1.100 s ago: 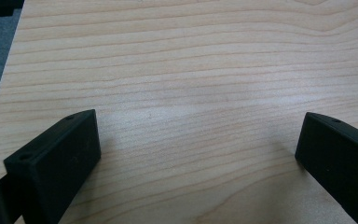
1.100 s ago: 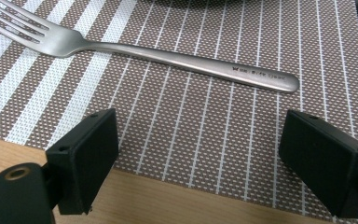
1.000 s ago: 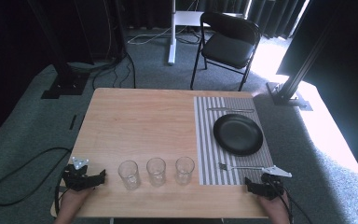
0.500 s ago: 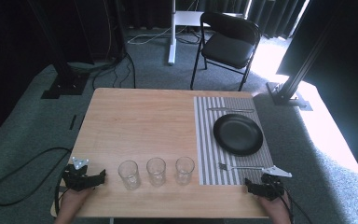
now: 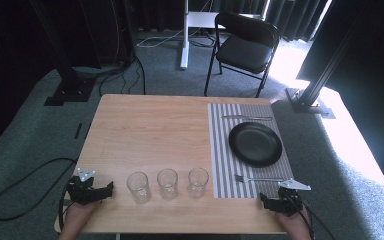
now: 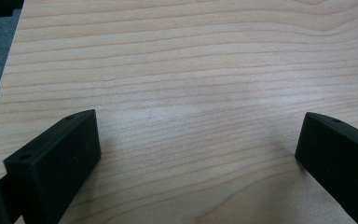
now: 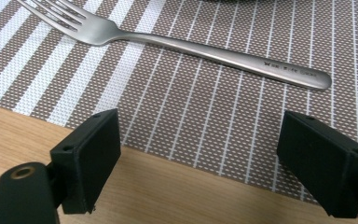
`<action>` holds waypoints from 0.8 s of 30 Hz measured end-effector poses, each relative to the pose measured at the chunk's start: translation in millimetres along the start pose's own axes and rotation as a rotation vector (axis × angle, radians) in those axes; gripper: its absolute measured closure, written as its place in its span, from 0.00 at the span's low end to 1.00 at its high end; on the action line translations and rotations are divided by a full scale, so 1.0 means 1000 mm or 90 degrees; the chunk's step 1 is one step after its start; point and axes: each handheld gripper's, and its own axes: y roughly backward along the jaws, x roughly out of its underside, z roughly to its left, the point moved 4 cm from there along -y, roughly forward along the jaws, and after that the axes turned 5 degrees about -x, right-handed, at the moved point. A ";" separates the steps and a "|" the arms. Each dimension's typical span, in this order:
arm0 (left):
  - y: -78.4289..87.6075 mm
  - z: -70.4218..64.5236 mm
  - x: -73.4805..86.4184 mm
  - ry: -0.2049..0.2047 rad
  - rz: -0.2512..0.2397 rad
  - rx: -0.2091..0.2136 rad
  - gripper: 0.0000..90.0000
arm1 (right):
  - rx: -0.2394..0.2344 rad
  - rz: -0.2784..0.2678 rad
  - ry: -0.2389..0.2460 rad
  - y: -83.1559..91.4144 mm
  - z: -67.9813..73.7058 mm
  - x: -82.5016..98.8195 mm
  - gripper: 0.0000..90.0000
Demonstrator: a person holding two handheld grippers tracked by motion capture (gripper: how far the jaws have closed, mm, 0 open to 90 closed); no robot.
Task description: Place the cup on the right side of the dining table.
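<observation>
Nothing on the table (image 5: 150,130) has shifted since the earlier frames; both hands rest as before at its near edge, though the right gripper's (image 7: 200,154) jaws have just been closing slightly, with nothing between them. Right gripper: jaws wide, over the near edge of the striped mat (image 5: 225,150), holding nothing. Fork (image 7: 177,42): flat on the mat, just beyond those jaws, tines towards the glasses, near side of the black plate (image 5: 255,144). Second utensil (image 5: 246,118): on the mat, far side of the plate. Three glasses (image 5: 168,183): upright in a row, left of the mat. Left gripper (image 6: 198,149): jaws wide over bare wood, left of the glasses.
</observation>
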 end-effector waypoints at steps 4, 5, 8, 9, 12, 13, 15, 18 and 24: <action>0.000 0.000 0.000 0.000 0.000 0.000 0.00 | -0.002 -0.002 0.001 0.000 0.001 -0.001 0.14; 0.000 0.000 0.000 0.001 0.000 0.000 0.00 | -0.002 -0.003 0.005 0.001 0.003 -0.002 0.14; 0.000 0.000 0.000 0.000 0.000 0.000 0.00 | -0.007 -0.004 0.009 0.002 0.005 -0.003 0.14; 0.000 0.000 0.000 0.000 0.000 0.000 0.00 | -0.007 -0.005 0.011 0.003 0.006 -0.004 0.14; 0.000 0.000 0.000 0.001 0.000 0.000 0.00 | -0.011 -0.004 0.020 0.003 0.009 -0.005 0.14; 0.000 0.000 0.000 0.001 0.000 0.000 0.00 | -0.011 -0.004 0.020 0.003 0.009 -0.005 0.14; 0.000 0.000 0.000 0.000 0.000 0.000 0.00 | -0.013 -0.004 0.018 0.003 0.011 -0.005 0.14; 0.000 0.000 0.000 0.000 0.000 0.000 0.00 | -0.023 -0.007 0.020 0.005 0.014 -0.007 0.14; 0.000 0.000 0.000 0.000 0.000 0.000 0.00 | -0.035 -0.014 0.039 0.010 0.023 -0.014 0.14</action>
